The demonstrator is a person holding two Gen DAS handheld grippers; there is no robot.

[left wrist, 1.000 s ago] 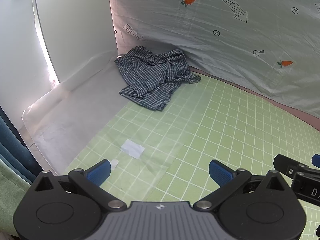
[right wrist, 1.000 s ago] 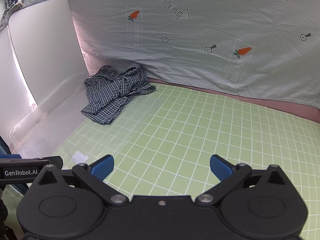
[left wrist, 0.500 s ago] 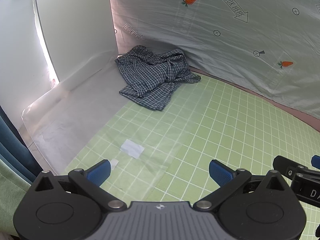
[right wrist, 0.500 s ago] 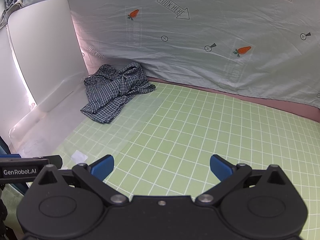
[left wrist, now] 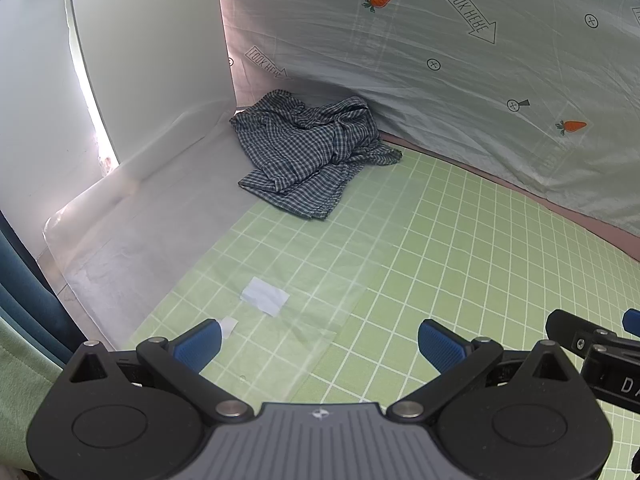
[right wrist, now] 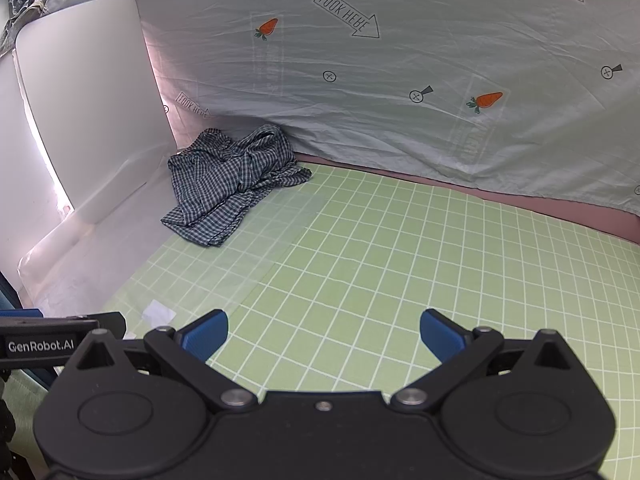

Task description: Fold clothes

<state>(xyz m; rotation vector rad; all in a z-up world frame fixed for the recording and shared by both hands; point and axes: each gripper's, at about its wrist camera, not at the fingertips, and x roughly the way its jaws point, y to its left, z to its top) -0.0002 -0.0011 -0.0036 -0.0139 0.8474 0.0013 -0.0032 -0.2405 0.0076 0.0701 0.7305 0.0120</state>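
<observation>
A crumpled blue-and-white checked garment (left wrist: 308, 156) lies in the far left corner of the green grid mat (left wrist: 440, 248), against the backdrop; it also shows in the right wrist view (right wrist: 232, 184). My left gripper (left wrist: 320, 346) is open and empty, low over the mat's near edge, well short of the garment. My right gripper (right wrist: 324, 334) is open and empty too, hovering over the near middle of the mat (right wrist: 400, 264). The right gripper's body shows at the right edge of the left wrist view (left wrist: 596, 352).
A white panel (left wrist: 152, 40) stands along the left side with a translucent plastic sheet (left wrist: 160, 232) at its foot. A pale cloth backdrop with carrots and arrows (right wrist: 400, 80) closes the back. A small white paper scrap (left wrist: 265, 295) lies on the mat near my left gripper.
Almost nothing. The right wrist view has drifted slightly, so the garment sits a little further left and up. Both grippers stay open.
</observation>
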